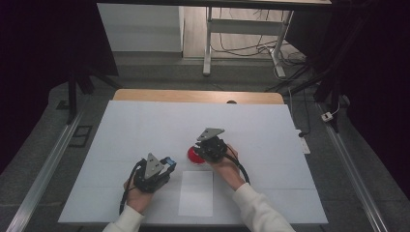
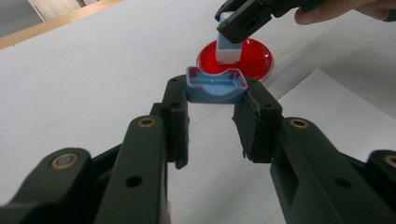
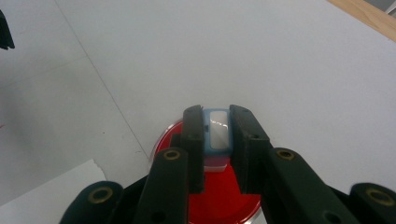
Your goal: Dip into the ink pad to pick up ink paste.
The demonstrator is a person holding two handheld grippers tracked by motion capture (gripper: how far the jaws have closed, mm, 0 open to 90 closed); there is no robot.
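Pinching a blue cap (image 2: 215, 87) by its ends, the left tongs (image 2: 212, 122) wait near the red dish (image 2: 254, 58); the right tongs (image 3: 217, 140) clamp the small stamp block (image 3: 217, 132) above it. Both look light, rigid, smooth; flat sides give the safest hold.

A dish (image 1: 195, 155) is set near the middle of the surface (image 1: 145, 125), a stamp (image 2: 229, 46) held above it. A paper sheet (image 1: 196, 193) lies nearer the person, and a cap (image 2: 215, 86) is held left of the dish.
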